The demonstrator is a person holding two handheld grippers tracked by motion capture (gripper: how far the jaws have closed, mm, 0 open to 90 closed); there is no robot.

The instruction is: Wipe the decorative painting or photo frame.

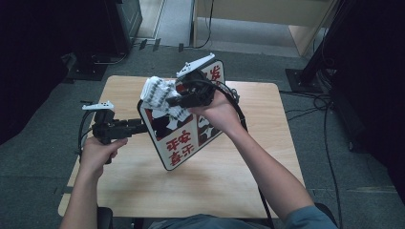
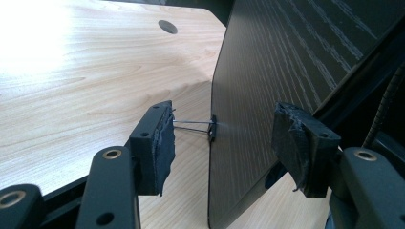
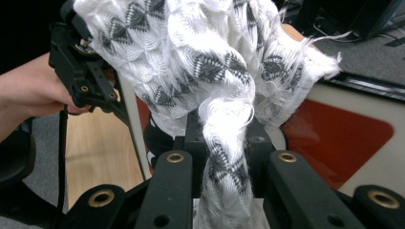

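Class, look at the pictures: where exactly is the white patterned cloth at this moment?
In the high view the white patterned cloth is above the table's middle, pinched in the right gripper and pressed against the printed board's upper left part.

1 printed board [image 1: 184,138], standing tilted on desk [image 1: 239,181] near its far-left part. 1 white/grey patterned cloth [image 1: 160,95]. 2 grippers: left gripper [image 1: 138,126], right gripper [image 1: 174,101]. 1 desk, w/ 1 round hole [image 2: 167,26] by far edge.

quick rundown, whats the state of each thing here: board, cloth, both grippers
board: tilted up on edge on the table
cloth: bunched, pressed against the board's printed face
right gripper: shut on the cloth
left gripper: open, jaws either side of the board's edge, pads apart from it
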